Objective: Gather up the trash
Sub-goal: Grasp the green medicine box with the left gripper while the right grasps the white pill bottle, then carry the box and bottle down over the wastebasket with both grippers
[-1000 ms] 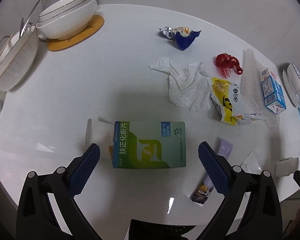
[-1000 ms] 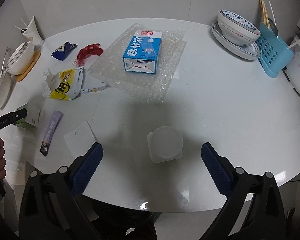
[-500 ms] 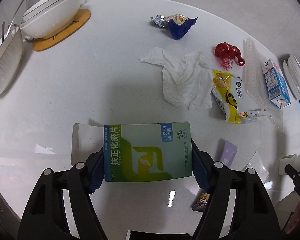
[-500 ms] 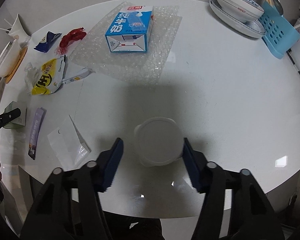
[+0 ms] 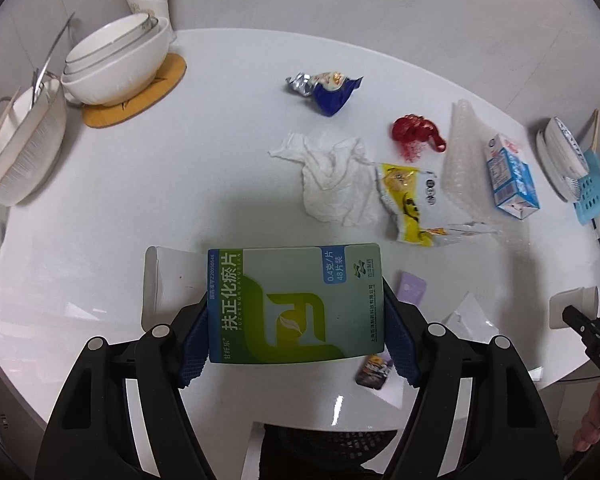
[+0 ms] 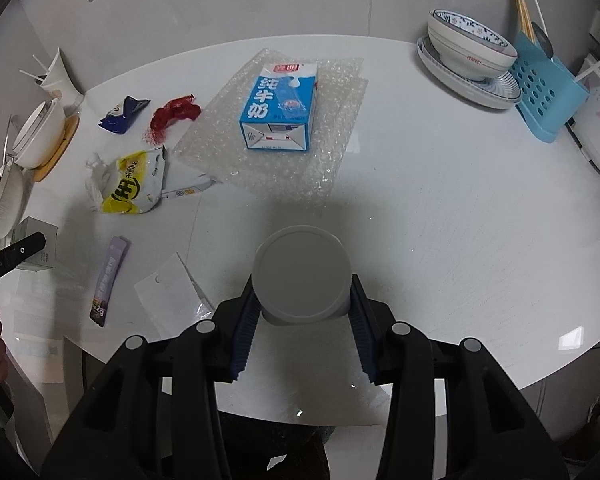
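1. Gripping across its short ends, the left gripper (image 5: 296, 330) is closed on a green medicine box (image 5: 294, 302); the blue pads (image 5: 194, 340) are pressed flat against both ends, and the jaws have just been closing onto it.
2. The box is held above the white table (image 5: 180, 184), with its open white flap (image 5: 172, 280) hanging out past the left finger.
3. The right gripper (image 6: 302, 322) is clamped on a white plastic cup (image 6: 302, 276), whose round face is turned toward the camera; its jaws too have just been closing, with the cup between them.
4. The cup is seen lifted over the near part of the table, between the blue fingers (image 6: 244, 328).
5. A crumpled white tissue (image 5: 336, 176) is left lying mid-table, touching a yellow snack bag (image 5: 410, 204) on its right.
6. A blue foil wrapper (image 5: 328, 90) and a red wrapper (image 5: 416, 136) are found farther back, apart from each other.
7. A blue milk carton (image 6: 280, 108) is laid on a sheet of bubble wrap (image 6: 332, 160).
8. A purple sachet (image 6: 108, 280) and a clear plastic bag (image 6: 172, 296) are seen near the table's front edge.
9. Stacked white bowls (image 5: 116, 64) are set on a cork mat (image 5: 140, 96) at the back left.
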Tool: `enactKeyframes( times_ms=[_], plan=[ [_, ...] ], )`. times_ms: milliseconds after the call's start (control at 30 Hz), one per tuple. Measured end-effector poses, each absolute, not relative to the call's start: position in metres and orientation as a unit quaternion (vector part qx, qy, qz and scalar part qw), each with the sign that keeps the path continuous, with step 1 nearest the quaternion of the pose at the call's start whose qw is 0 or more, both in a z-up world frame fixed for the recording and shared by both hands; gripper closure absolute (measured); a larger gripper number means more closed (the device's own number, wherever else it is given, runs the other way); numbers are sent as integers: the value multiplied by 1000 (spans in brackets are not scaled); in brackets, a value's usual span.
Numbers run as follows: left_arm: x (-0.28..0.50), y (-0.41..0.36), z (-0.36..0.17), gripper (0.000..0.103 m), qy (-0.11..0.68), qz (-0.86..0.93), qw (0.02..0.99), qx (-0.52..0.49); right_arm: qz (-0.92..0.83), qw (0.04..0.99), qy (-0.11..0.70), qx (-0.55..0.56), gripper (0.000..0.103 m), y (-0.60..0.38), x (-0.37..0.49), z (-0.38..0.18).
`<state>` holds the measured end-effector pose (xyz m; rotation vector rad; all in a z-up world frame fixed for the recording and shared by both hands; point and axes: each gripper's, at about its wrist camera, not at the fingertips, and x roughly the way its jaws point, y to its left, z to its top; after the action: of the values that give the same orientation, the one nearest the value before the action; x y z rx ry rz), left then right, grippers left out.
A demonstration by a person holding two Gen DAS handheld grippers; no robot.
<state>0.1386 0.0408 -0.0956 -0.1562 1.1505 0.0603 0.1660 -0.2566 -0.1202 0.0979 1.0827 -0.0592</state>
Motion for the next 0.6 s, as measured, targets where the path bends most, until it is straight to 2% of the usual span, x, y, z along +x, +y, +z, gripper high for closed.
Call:
enactKeyframes(
  times_ms=[600],
  plan=[
    [61, -6, -46, 32, 509, -6, 858, -72, 21, 886, 461, 29, 62, -247, 111, -68]
  ],
)
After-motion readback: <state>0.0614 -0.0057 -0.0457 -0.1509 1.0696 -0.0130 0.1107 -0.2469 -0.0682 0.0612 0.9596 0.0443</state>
